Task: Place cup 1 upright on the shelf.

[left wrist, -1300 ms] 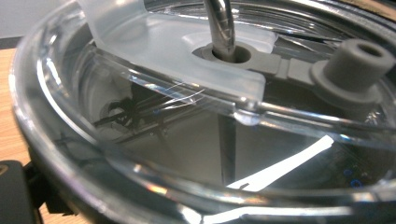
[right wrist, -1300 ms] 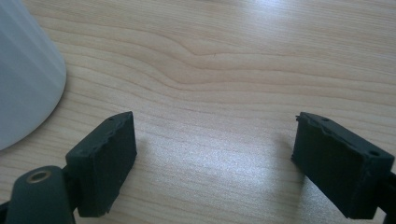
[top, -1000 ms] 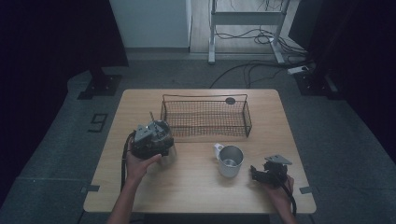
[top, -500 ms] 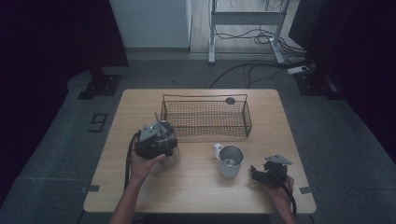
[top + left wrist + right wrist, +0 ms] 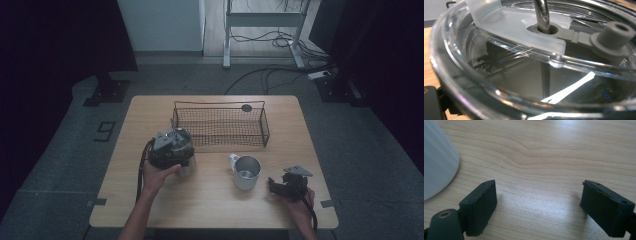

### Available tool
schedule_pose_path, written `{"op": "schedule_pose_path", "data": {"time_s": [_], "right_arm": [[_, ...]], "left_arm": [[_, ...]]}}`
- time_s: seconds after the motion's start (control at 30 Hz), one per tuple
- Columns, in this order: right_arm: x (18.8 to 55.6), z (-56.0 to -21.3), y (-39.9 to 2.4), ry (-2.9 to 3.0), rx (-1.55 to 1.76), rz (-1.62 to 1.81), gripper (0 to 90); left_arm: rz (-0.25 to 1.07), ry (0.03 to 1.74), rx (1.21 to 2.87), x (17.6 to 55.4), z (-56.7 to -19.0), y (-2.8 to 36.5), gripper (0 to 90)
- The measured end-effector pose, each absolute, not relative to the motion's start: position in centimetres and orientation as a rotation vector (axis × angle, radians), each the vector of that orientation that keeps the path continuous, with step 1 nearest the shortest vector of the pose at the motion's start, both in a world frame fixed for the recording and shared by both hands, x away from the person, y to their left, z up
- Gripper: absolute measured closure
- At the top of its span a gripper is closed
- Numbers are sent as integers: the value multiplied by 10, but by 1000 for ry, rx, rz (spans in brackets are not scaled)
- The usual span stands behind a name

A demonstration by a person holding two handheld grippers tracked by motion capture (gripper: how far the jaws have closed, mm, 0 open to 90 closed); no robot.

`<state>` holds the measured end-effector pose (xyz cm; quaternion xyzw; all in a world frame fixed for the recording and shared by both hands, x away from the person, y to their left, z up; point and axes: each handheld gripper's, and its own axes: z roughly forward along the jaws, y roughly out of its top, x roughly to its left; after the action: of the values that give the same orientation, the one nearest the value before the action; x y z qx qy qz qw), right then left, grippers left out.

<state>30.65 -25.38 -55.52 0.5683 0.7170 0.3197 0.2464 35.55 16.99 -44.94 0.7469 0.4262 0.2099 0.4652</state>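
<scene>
On the wooden table [image 5: 215, 210] there is one wire basket [image 5: 219, 125], one metal mug [image 5: 246, 172] and one clear lid [image 5: 499, 65]. The basket stands at the far middle of the table, with its long side running left to right. One small dark round thing [image 5: 246, 107] shows at its far right rim; I cannot tell if it lies inside the basket or behind it. No other content can be made out through the mesh. The mug stands upright in front of the basket, a little to the right. Its mouth is open to the top and its handle points to the far left. The inside looks shiny, and I cannot tell if anything is in it.

The left gripper [image 5: 171, 147] is held above the table just in front of the left end of the basket. In the left gripper view the lid is very close to the camera. It has a grey plug [image 5: 614, 37] and a metal rod [image 5: 542, 15] passing through a hole. The jaws are hidden, so I cannot tell their state.

The right gripper [image 5: 539, 202] rests low near the front right edge, just right of the mug. Its jaws are wide apart with only bare wood between them. The white side of the mug is at the left of the right gripper view.
</scene>
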Motion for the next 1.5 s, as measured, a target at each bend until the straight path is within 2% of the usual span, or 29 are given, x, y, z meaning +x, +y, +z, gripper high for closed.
{"op": "schedule_pose_path", "data": {"time_s": [1.5], "right_arm": [[306,-555,-254,1956,1551,870,130]], "left_arm": [[467,996,1890,362,-452,135,39]]}}
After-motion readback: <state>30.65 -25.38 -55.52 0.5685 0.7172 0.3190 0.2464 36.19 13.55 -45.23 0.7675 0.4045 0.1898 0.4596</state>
